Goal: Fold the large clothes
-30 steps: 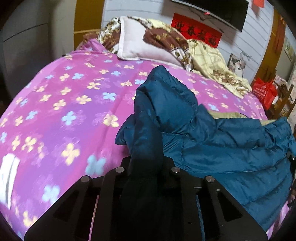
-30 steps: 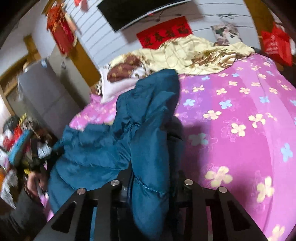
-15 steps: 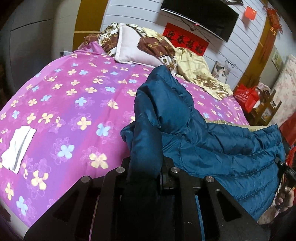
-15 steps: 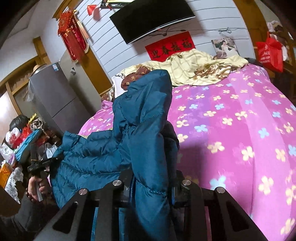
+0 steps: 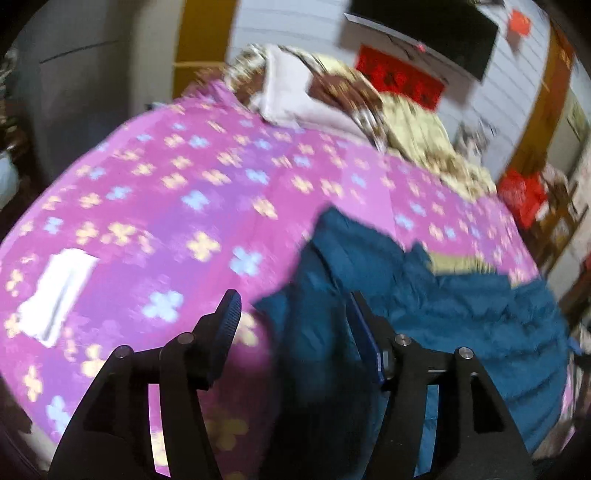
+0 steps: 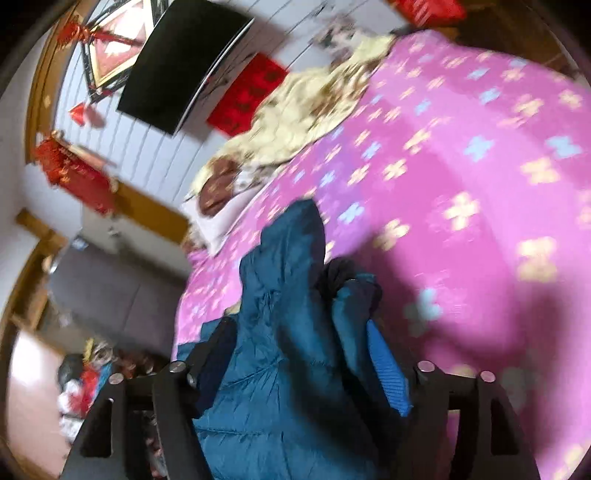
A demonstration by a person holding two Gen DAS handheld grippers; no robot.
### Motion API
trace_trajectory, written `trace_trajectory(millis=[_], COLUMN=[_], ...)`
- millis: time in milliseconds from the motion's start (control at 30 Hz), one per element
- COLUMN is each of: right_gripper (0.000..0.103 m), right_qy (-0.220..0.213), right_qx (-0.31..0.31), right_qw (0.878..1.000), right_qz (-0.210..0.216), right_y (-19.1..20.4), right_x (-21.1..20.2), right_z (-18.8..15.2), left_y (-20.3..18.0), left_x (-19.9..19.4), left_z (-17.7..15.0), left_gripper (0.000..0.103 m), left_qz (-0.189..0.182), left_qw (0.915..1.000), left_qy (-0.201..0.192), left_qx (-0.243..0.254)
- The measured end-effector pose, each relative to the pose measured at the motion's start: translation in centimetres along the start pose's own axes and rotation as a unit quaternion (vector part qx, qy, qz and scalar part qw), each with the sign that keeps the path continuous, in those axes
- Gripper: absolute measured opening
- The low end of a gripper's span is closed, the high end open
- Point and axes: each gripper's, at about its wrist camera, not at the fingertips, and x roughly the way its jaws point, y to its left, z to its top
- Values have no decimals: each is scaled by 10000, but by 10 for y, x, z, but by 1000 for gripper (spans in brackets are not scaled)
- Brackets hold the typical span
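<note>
A teal puffer jacket (image 5: 443, 314) lies crumpled on the pink flowered bed cover (image 5: 184, 184), spreading toward the bed's right edge. My left gripper (image 5: 295, 306) hangs just above it, jaws opening. A fold of the jacket sags between them against the right finger, and the left pad is free. In the right wrist view the jacket (image 6: 280, 266) bulges up between the fingers of my right gripper (image 6: 297, 328), whose jaws are also opening, and the fabric sits loose in the gap. Both views are blurred by motion.
A folded white cloth (image 5: 55, 295) lies on the bed at the left. A pillow (image 5: 291, 99) and a yellow quilt (image 5: 417, 136) are heaped at the headboard, under a wall TV (image 5: 424, 33). A red bag (image 5: 524, 195) and shelves stand at the right, a grey cabinet (image 6: 110, 295) at the left.
Both grippers were shut on raised folds of the jacket and now stand apart. The jacket has dropped lower onto the bed. The right wrist view has rolled sharply.
</note>
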Motion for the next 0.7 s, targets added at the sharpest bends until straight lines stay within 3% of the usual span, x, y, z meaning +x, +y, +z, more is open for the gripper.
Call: trace_trajectory(millis=[100, 167, 233, 300, 400, 500, 567, 700], right_gripper=[71, 85, 98, 98, 98, 103, 103, 103], right_qy=[-247, -378, -425, -307, 67, 805, 709, 740], right_qx=[-866, -1584, -2276, -2820, -3282, -2956, -2642, -2647], right_qw=[9947, 9848, 9693, 9516, 9306, 9292, 9464, 9463], right_qz=[-489, -601, -826, -1182, -1620, -2069, -1715, -1703], right_y=[41, 76, 111, 133, 130, 87, 67, 63], right_x=[-27, -38, -38, -23, 12, 55, 58, 55], right_z=[-18, -37, -62, -90, -119, -126, -126, -125], left_y=[-8, -27, -54, -76, -94, -94, -96, -113], left_x=[-34, -47, -53, -47, -21, -8, -14, -49], left_z=[0, -10, -34, -60, -93, -103, -100, -102], left_gripper=[59, 59, 59, 59, 60, 63, 63, 65], left_qz=[-107, -219, -365, -451, 1, 100, 171, 139], left_qw=[9993, 9985, 9970, 9945, 9917, 9920, 9915, 9900], left_qy=[-343, -361, -184, 81, 391, 465, 465, 83], left_qx=[74, 354, 662, 945, 1222, 1167, 1201, 1403])
